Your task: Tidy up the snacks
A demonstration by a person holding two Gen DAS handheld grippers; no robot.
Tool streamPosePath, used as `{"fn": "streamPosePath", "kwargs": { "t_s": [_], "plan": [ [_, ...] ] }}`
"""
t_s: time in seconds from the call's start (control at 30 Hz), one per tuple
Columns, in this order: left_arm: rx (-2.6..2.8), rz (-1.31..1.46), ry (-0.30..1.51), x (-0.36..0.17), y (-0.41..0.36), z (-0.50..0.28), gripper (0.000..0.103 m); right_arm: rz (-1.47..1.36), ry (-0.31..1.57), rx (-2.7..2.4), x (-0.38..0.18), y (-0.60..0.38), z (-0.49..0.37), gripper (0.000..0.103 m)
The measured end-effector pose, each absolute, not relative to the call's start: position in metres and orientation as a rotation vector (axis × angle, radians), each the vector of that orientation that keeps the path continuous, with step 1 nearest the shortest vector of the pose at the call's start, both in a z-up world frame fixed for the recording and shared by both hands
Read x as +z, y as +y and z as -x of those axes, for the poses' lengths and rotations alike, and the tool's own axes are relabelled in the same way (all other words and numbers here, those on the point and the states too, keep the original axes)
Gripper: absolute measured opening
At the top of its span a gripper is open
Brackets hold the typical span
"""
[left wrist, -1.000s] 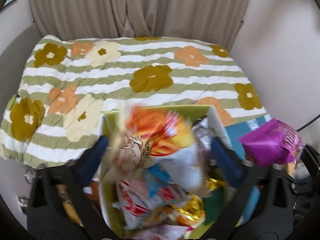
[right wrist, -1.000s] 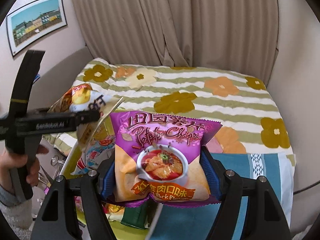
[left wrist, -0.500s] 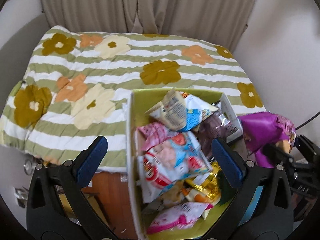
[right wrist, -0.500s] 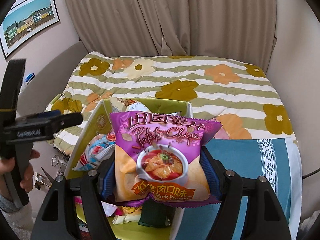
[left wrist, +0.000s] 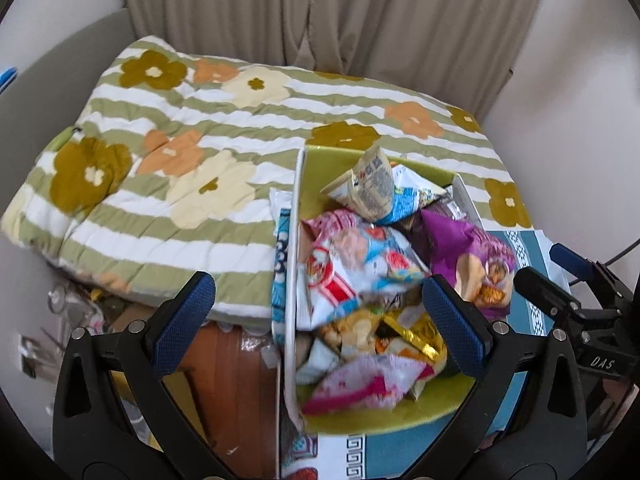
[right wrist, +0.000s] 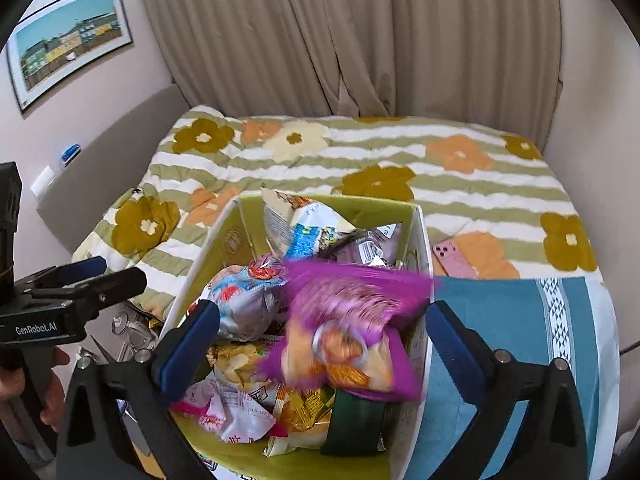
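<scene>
A white box with a green inside [left wrist: 298, 216] [right wrist: 420, 248] sits on the bed's near edge, full of snack bags. The purple potato chip bag [right wrist: 344, 320] [left wrist: 468, 256] is blurred, dropping onto the pile at the box's right side. My right gripper [right wrist: 322, 312] [left wrist: 556, 276] hangs over the box; its jaws are opening and its pads stand clear of the bag. My left gripper [left wrist: 316, 286] [right wrist: 96, 274] is open and empty over the box's left wall. A white and blue bag [left wrist: 376, 188] [right wrist: 304, 224] stands at the far end.
The box rests on a teal patterned cloth [right wrist: 500, 320] beside a green striped flowered quilt [left wrist: 168, 184]. A pink phone [right wrist: 454, 258] lies to the right of the box. A hand [right wrist: 52, 396] holds the left gripper. Clutter and wooden floor [left wrist: 232, 384] lie to the left below.
The right jaws have opened and the purple bag has fallen from them into the box. The left gripper's bag dropped into the box earlier, and that gripper has slid left.
</scene>
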State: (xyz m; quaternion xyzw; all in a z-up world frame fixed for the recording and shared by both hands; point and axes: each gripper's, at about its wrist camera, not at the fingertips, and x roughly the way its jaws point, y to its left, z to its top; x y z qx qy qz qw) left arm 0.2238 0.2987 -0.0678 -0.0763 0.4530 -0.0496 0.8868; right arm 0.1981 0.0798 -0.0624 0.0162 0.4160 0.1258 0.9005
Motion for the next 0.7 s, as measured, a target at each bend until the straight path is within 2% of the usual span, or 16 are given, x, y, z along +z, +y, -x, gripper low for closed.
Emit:
{"fn": "streamPosePath", "kwargs": {
  "t_s": [0.23,0.7],
  "plan": [
    [-0.058,0.162,0.899,-0.053,0.274,-0.169,0.103,-0.028,0.81,0.3,-0.047,0.061,-0.16,0.102],
    [-0.073,0.052,0.697,-0.002,0.156,-0.023,0.103,-0.019,0.629,0.203,0.005,-0.031,-0.029,0.102]
  ]
}}
